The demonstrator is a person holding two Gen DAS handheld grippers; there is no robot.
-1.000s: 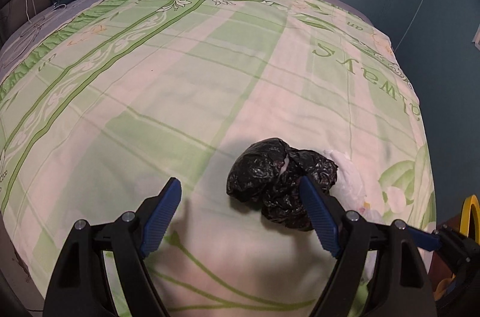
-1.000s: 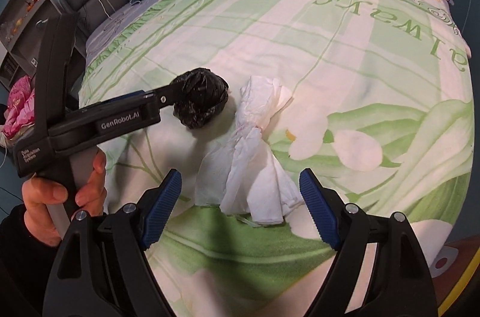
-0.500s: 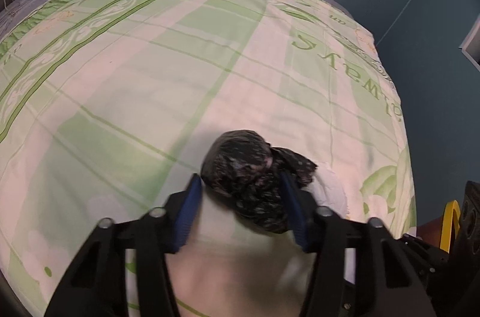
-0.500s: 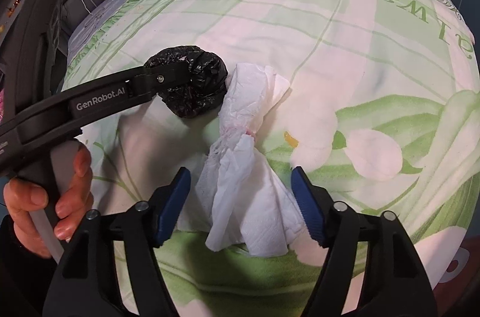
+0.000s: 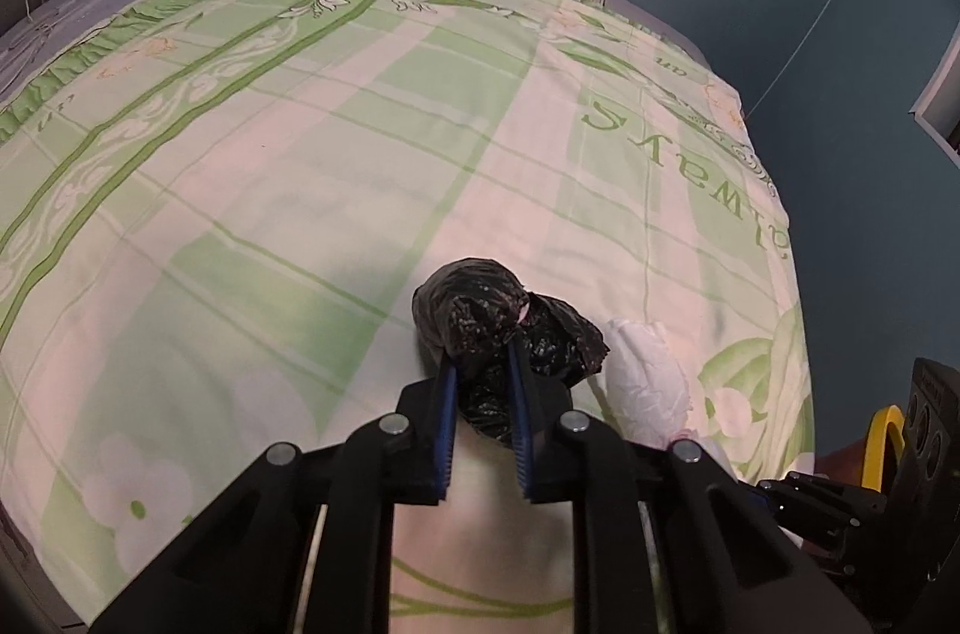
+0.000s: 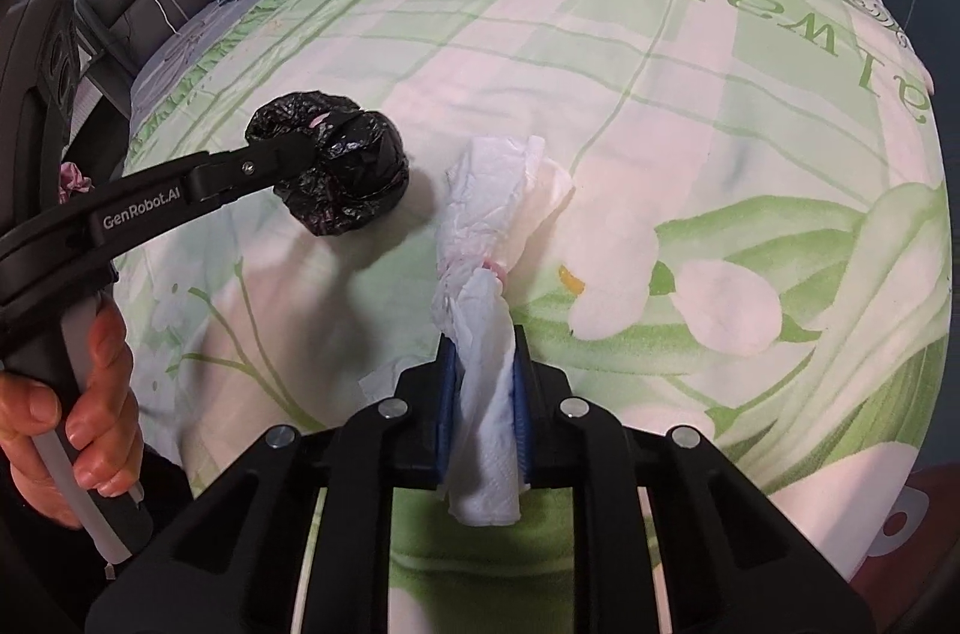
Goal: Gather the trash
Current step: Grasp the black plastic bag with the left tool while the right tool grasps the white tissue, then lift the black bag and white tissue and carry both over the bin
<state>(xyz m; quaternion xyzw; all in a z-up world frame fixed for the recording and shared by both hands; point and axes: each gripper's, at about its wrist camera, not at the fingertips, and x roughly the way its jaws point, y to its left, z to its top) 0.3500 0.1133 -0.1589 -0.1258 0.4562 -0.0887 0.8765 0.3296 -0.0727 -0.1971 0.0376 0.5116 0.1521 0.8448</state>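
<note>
Now both my jaws have just closed: the left gripper (image 5: 483, 355) is clamped on the black bag wad (image 5: 504, 328), the right gripper (image 6: 483, 364) on the crumpled tissue (image 6: 486, 274) trailing ahead onto the bed (image 6: 720, 93). I judge the grasping step done; next I must lift both clear without the tissue slipping.

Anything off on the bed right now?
Only the litter: a crumpled black plastic bag and a wadded white tissue on the otherwise smooth green floral bedspread. Left gripper is shut on the bag, right gripper on the tissue. Nothing spilled or torn.
</note>
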